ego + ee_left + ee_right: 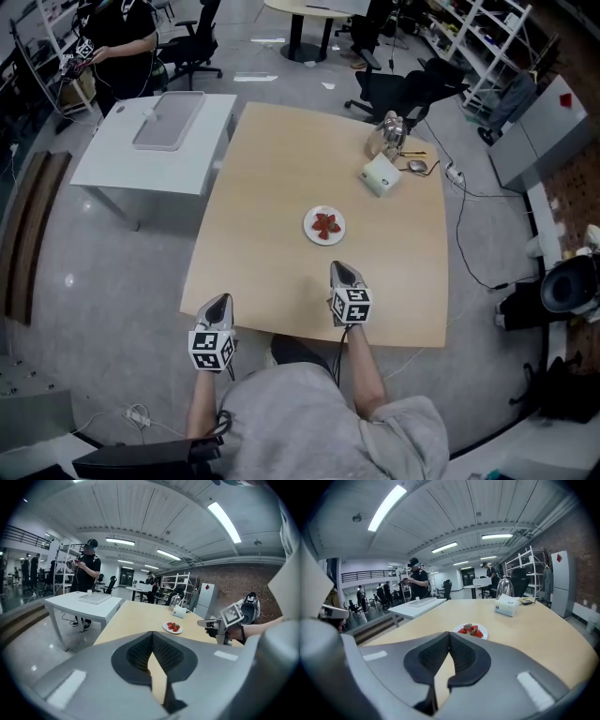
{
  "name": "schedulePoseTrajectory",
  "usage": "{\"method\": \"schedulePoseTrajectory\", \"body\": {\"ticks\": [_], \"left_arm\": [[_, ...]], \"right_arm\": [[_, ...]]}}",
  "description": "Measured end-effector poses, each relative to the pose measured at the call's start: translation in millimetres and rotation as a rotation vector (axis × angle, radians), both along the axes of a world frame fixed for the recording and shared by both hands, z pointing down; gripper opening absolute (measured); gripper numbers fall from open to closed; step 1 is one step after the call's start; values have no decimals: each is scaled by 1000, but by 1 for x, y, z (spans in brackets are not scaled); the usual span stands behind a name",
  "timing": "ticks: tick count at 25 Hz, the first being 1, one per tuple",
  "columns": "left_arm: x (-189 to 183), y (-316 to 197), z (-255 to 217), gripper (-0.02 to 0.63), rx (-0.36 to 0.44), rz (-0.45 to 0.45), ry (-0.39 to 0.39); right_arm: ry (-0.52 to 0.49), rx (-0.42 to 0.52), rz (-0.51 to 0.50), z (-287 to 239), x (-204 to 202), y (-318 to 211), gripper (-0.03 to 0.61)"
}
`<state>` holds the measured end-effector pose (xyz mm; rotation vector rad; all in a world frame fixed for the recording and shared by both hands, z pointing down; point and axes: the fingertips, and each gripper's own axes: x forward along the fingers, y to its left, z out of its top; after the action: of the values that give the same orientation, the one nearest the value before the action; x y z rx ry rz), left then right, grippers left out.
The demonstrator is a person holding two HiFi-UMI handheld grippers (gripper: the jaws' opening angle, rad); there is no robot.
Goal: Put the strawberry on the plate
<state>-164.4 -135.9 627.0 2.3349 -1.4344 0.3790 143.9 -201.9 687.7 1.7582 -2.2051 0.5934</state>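
On the round white plate [308,226] sit the red strawberries [326,224]; short of it the grey left gripper [219,300] and right gripper [343,269] hover, jaws pressed together, empty. One clumsy bump probably rolls fruit off.

The table [272,216] is smooth, matt pale wood. At its middle a smooth white plate [308,225] carries shiny red strawberries [325,224]. Around the table, the grey floor [112,281] gleams, polished.

Strawberries [326,223] on the plate [308,229] too small to count.
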Motion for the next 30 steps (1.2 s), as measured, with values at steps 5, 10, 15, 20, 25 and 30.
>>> {"method": "schedulePoseTrajectory", "body": {"ticks": [5, 10, 15, 20, 25, 30], "left_arm": [[5, 16, -10, 20, 25, 21, 17], [14, 31, -17, 20, 56, 48, 41], [27, 48, -19, 20, 70, 85, 57], [39, 64, -20, 20, 76, 123, 64], [49, 74, -23, 20, 83, 163, 65], [65, 80, -24, 20, 87, 213, 68]], "right_arm": [[-4, 70, 12, -30, -3, 26, 8], [4, 122, 28, -55, 0, 60, 8], [20, 157, 54, -72, 10, 93, 8], [30, 169, 94, -79, 21, 124, 8], [27, 188, 127, -85, 26, 152, 8], [28, 205, 156, -91, 31, 175, 8]]}}
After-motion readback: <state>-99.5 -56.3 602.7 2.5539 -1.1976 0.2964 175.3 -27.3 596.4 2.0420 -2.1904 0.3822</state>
